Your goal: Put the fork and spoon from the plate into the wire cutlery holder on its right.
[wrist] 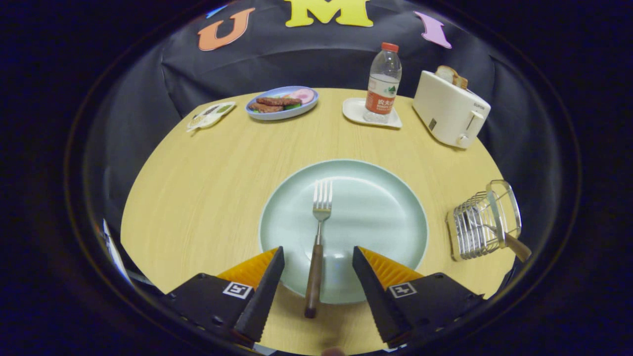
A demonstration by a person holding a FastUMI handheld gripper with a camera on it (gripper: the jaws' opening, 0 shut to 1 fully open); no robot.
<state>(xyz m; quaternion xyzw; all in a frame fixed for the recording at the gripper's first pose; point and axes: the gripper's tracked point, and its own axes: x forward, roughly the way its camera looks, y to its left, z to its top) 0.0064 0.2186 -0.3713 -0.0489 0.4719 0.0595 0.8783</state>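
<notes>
One steel fork (318,237) (brown handle) lies on the round, pale-green plate (385,207); ribbed tongs (318,257) spread wide, flanking its handle.

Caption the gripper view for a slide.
Open gripper straddles the fork on the plate; a wooden-handled utensil already in the wire holder.

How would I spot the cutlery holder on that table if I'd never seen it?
Start at the big pale green plate with the fork on it, just ahead of the open gripper. Look to the plate's right, near the table's edge: the wire cutlery holder is a shiny metal basket, with a wooden handle poking out.
</notes>
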